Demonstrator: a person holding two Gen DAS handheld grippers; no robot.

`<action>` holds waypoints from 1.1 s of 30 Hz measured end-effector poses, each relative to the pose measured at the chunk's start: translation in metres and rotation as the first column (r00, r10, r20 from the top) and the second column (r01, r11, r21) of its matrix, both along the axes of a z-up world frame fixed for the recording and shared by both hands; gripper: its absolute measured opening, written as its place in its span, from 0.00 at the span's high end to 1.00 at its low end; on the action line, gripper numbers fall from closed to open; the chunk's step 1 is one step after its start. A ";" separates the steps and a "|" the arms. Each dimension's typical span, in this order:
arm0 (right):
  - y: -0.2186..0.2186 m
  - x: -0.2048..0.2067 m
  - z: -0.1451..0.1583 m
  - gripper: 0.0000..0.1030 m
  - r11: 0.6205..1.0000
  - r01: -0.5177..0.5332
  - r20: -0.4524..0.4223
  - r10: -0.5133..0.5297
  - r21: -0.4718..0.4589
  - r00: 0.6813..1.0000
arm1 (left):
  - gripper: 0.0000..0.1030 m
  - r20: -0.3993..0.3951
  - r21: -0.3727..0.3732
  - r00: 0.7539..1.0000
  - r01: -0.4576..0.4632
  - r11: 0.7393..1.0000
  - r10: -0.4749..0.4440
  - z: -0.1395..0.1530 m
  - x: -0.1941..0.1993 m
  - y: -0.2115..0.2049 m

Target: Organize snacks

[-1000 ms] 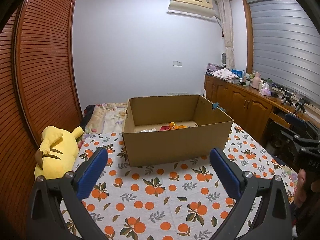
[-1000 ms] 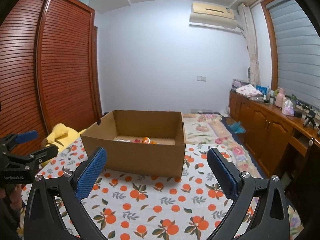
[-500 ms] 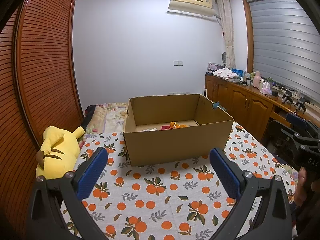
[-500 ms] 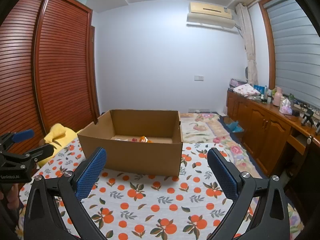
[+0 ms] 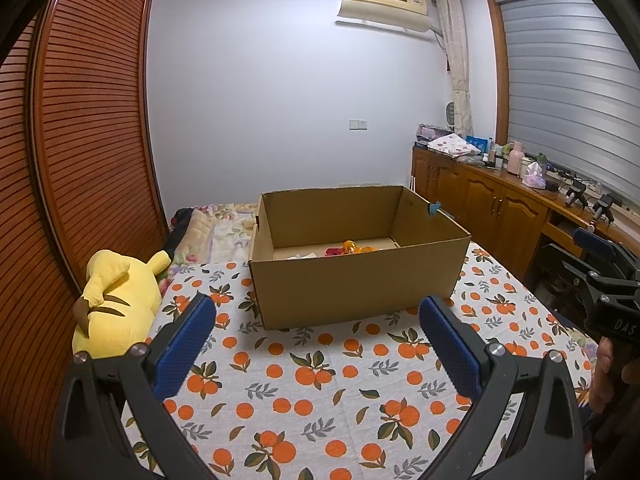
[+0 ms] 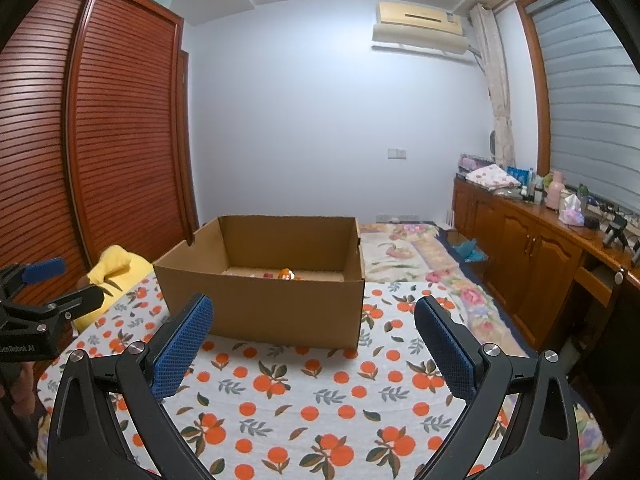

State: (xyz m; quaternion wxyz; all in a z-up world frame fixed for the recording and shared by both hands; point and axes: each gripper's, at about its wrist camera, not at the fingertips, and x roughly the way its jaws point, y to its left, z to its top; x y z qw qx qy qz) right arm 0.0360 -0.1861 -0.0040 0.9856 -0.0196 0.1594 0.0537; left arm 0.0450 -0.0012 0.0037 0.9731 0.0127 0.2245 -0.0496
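An open brown cardboard box (image 5: 352, 280) (image 6: 276, 304) stands on the orange-print tablecloth (image 5: 320, 380) (image 6: 312, 396). On its floor lie snacks (image 5: 350, 247) (image 6: 286, 275), orange and red, mostly hidden by the front wall. My left gripper (image 5: 316, 316) is open and empty, held back from the box's near side. The right gripper (image 6: 314, 314) also stands open with nothing between its blue pads. Each gripper shows at the edge of the other's view: the right gripper (image 5: 596, 264) and the left gripper (image 6: 44, 284).
A yellow plush toy (image 5: 116, 300) (image 6: 116, 268) lies at the table's left edge by the slatted wardrobe doors (image 5: 80, 160). A wooden sideboard (image 5: 500, 208) with clutter runs along the right wall. A bed with a floral cover (image 6: 404, 252) lies behind the box.
Both grippers have drawn slightly back and up from the box, so it looks a little smaller. Both stay open and empty.
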 end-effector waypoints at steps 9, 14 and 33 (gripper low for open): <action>-0.001 0.001 -0.002 0.00 1.000 0.002 0.000 -0.002 0.003 1.000 | 0.00 -0.003 0.000 1.000 -0.010 1.000 0.010 -0.002 0.000 0.001; -0.001 0.001 -0.003 0.00 1.000 0.001 -0.002 -0.001 0.006 1.000 | 0.00 -0.002 0.001 1.000 -0.010 1.000 0.010 -0.003 0.000 0.001; -0.005 0.000 -0.008 0.00 1.000 0.000 -0.005 0.000 0.002 1.000 | 0.00 -0.003 -0.002 1.000 -0.009 1.000 0.009 -0.003 0.000 0.001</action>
